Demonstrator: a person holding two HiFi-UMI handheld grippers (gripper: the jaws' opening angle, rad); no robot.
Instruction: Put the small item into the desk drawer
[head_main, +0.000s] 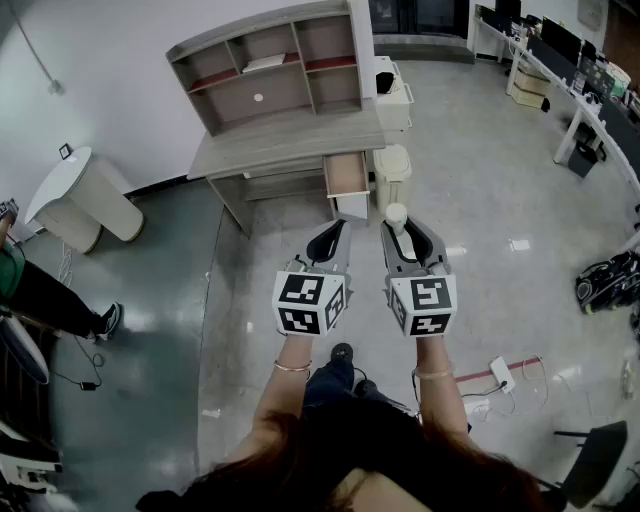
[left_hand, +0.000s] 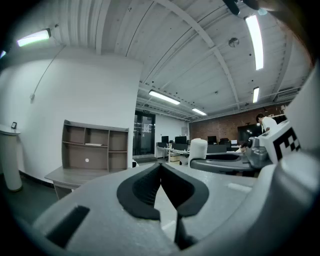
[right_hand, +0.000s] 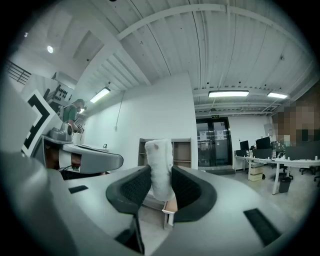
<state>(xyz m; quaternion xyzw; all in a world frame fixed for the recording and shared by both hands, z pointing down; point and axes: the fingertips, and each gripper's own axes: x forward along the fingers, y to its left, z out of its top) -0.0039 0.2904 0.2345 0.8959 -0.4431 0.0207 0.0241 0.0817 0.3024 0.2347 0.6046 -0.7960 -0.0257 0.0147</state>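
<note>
R hand-held gripper (right_hand: 161, 182) clamped on white small item (right_hand: 160, 165), upright, out in front of desk (head_main: 290, 140), short of its open drawer (head_main: 347, 175). L hand-held gripper (left_hand: 161, 172) jaws together, empty, also before desk.

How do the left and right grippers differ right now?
The right gripper is clamped on the small white item; the left gripper holds nothing. The right's jaws stand apart around the item; the left's jaws meet at the tips. Shared: both are side by side, pointing toward the desk with its open drawer.
</note>
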